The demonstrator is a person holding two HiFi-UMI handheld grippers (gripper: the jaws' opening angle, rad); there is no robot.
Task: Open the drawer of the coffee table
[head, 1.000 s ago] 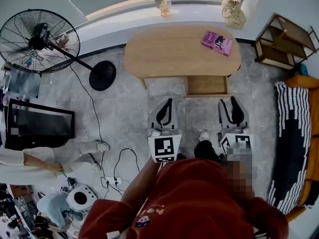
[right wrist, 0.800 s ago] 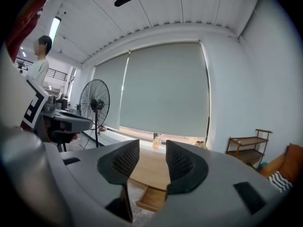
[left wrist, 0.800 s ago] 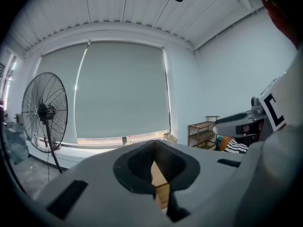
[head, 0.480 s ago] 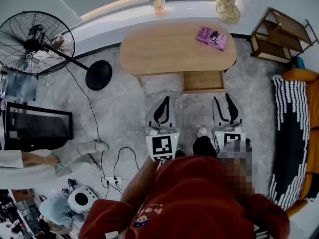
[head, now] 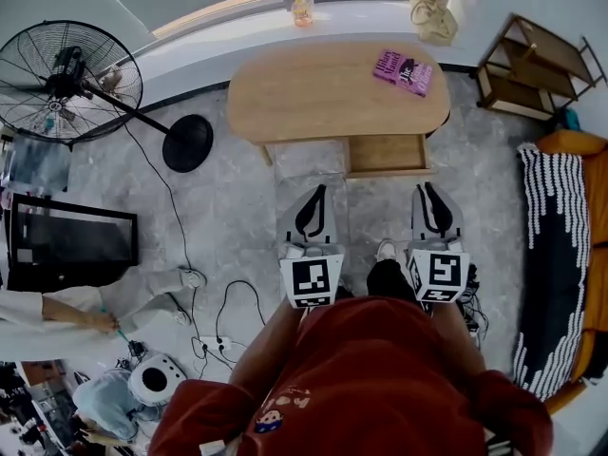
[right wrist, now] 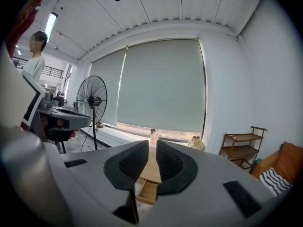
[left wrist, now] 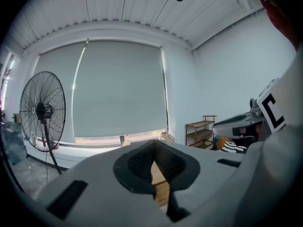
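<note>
One bench: oval light-wood bench [head: 313, 93], far side of the head view, pink book [head: 408, 72] on its right end.
Drawer: shallow light-wood drawer [head: 385, 155] under the bench's near edge, right of centre. It already stands out past the bench edge, and what shows of its inside is bare.
Right tool: grey two-jaw right tool [head: 427, 190], jaws have just been closing. They are down to a narrow slit with nothing between the pads, so it grips nothing.
Left tool: grey two-jaw left tool [head: 321, 190], jaw tips together, empty, parked beside the right one.
Progress: looks mostly done since the drawer is out. I can't tell how much travel is left.
Doing the step well: if more opening is wanted, take the front lip with the right tool. Pull straight toward the body along the runners and keep the tool level so the box doesn't rack. Stop before it drops off the runners, and keep the left tool clear.
Drawer vs right tool: ahead of the tips and slightly to their left, apart, grey marble floor [head: 237, 207] between. Seen through the jaw slit in the right gripper view, low in frame.
</note>
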